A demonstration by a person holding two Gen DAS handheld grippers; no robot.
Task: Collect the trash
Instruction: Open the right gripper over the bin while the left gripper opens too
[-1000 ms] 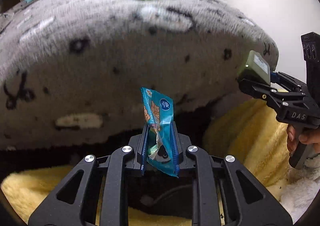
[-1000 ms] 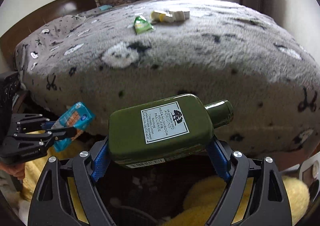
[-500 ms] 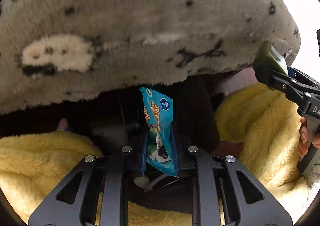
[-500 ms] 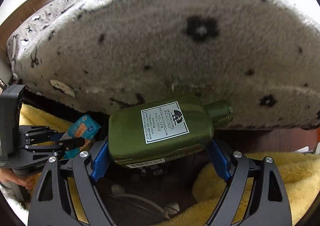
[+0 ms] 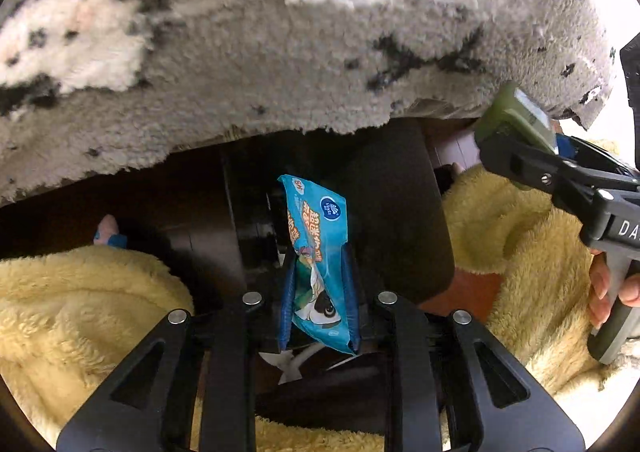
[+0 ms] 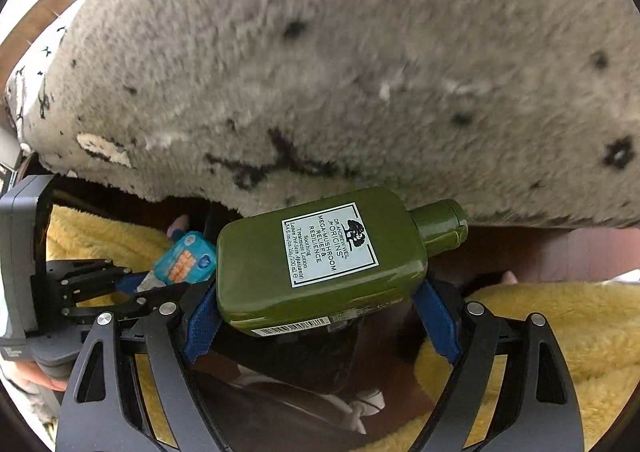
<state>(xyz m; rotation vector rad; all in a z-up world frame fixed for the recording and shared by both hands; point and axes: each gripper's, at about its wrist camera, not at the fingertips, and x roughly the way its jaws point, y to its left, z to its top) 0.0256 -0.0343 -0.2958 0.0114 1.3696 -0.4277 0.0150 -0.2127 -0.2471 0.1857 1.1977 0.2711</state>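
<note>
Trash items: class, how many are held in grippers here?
2. The blue snack wrapper in the left gripper; the green lotion bottle in the right gripper. Others may be hidden.

One blue snack wrapper, one green lotion bottle, two hand-held grippers, one grey fleece blanket.

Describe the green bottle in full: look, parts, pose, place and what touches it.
The green bottle is flat-sided, olive, glossy like plastic or glass, with a matching cap closed and pointing right. It lies on its side, white label facing the camera, a barcode strip along its lower edge. The right gripper clamps it across its length, blue pads pressing each end. It hangs in the air below the grey fleece blanket, over yellow fleece; nothing else touches it.
</note>
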